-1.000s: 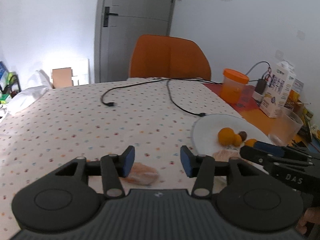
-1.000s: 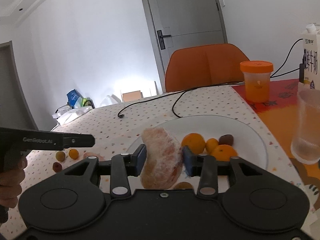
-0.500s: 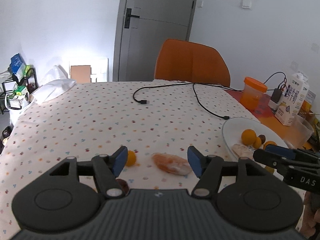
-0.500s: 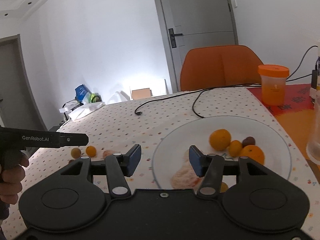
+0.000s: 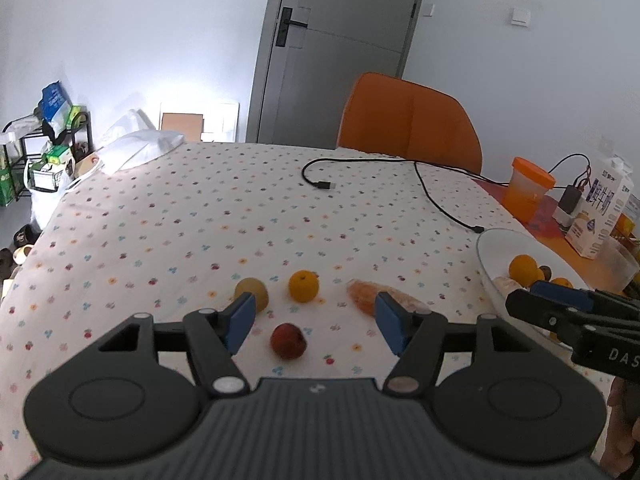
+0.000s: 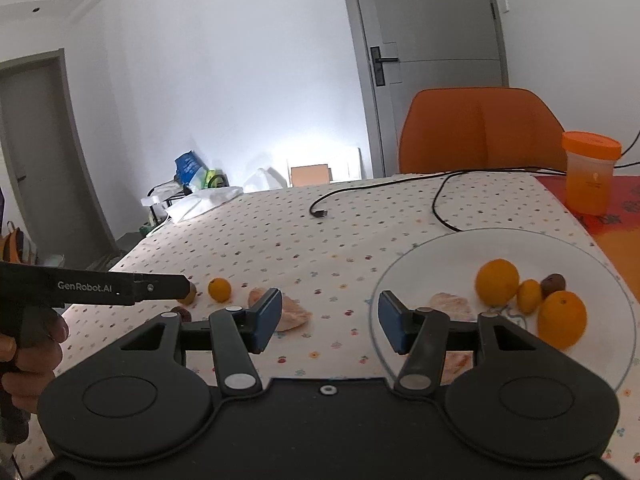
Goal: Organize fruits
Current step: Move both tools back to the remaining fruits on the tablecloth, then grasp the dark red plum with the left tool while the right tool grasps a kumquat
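— Where do we stand with the fruit?

— We have part of it on the white plate [image 6: 420, 252]: a large orange [image 6: 497, 282], a second orange [image 6: 562, 319] nearer the rim, a small kumquat-like fruit [image 6: 529, 296], a dark plum-like one [image 6: 553, 285] and a peeled citrus segment [image 6: 451, 304]. Another pale piece lies behind our right gripper [image 6: 326, 322], too hidden to name.

— And what is left?

— Four things on the dotted tablecloth [image 5: 200, 220], well apart from the plate: a yellowish round fruit [image 5: 251, 292], a small orange [image 5: 303, 286], a red fruit [image 5: 288, 341] and a second peeled segment [image 5: 362, 299]. We judge the job about half done.

— Are we holding anything?

— No. Both pairs of jaws stand apart and empty. Our left gripper [image 5: 314, 322] hangs over the loose fruit, with the red one showing between its fingers, untouched. The left jaws have just been opening, with nothing between them; the right jaws likewise, easing wider above the plate's near edge.
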Demonstrator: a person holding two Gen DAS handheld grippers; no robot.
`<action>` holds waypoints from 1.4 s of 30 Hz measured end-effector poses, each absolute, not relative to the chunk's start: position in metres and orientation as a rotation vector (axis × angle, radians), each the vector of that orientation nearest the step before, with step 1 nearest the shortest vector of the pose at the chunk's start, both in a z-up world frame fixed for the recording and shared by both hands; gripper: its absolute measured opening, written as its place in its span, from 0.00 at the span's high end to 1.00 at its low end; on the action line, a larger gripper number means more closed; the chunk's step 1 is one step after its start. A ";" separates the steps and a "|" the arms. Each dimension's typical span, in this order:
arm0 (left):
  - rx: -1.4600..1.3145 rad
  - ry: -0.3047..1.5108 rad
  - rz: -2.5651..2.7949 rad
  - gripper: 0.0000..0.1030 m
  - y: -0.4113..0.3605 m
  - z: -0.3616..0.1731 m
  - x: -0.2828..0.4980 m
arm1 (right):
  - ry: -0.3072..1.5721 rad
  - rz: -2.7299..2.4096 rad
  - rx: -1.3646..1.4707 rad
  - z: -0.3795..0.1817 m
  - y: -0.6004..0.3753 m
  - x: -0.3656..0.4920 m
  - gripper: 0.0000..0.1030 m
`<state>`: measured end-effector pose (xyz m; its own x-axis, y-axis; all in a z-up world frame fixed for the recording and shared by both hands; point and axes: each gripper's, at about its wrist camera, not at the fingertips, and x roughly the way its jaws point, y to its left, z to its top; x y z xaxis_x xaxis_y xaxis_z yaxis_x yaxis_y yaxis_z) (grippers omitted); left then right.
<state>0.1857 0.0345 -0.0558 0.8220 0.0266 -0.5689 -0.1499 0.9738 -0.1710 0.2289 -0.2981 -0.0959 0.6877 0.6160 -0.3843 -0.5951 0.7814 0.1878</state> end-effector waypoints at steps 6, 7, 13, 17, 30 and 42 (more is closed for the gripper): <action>-0.225 0.612 0.102 0.38 0.041 -0.064 0.182 | 0.454 0.708 0.030 -0.097 -0.286 0.227 0.43; -0.228 0.614 0.102 0.38 0.042 -0.066 0.183 | 0.457 0.711 0.027 -0.097 -0.284 0.227 0.43; -0.246 0.627 0.094 0.45 0.045 -0.076 0.186 | 0.469 0.716 0.024 -0.100 -0.276 0.230 0.43; -0.256 0.639 0.093 0.52 0.047 -0.081 0.190 | 0.478 0.721 0.015 -0.102 -0.271 0.232 0.43; -0.266 0.641 0.077 0.80 0.065 -0.084 0.194 | 0.503 0.780 -0.023 -0.105 -0.237 0.241 0.43; -0.285 0.624 0.138 0.80 0.100 -0.078 0.188 | 0.521 0.853 -0.050 -0.102 -0.190 0.251 0.49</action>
